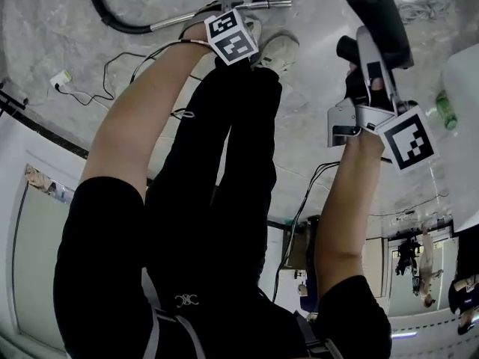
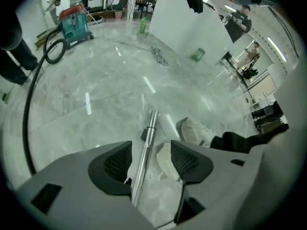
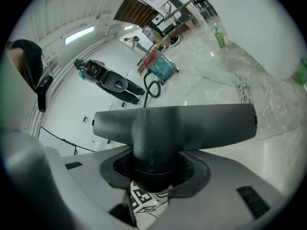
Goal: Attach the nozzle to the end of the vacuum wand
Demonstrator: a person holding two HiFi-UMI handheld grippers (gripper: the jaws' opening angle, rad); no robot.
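Observation:
The metal vacuum wand (image 1: 254, 6) lies on the pale marble floor, joined to a black hose (image 1: 112, 17). My left gripper (image 1: 233, 15) hangs low over it, pointing steeply down. In the left gripper view the wand (image 2: 147, 143) runs between the wide-apart jaws of this gripper (image 2: 151, 157), nearer the left pad, and neither pad presses on it. My right gripper (image 1: 364, 66) is shut on the neck of the black T-shaped nozzle (image 1: 378, 21). In the right gripper view the nozzle (image 3: 177, 123) stands crosswise above the gripper (image 3: 153, 169).
A white shoe (image 2: 194, 131) and black trouser legs stand right beside the wand. The hose (image 2: 33, 95) curves back to a teal vacuum canister (image 2: 74, 23). A white cable with a plug (image 1: 60, 78) lies on the floor, and a green bottle (image 1: 446, 111) stands at the right.

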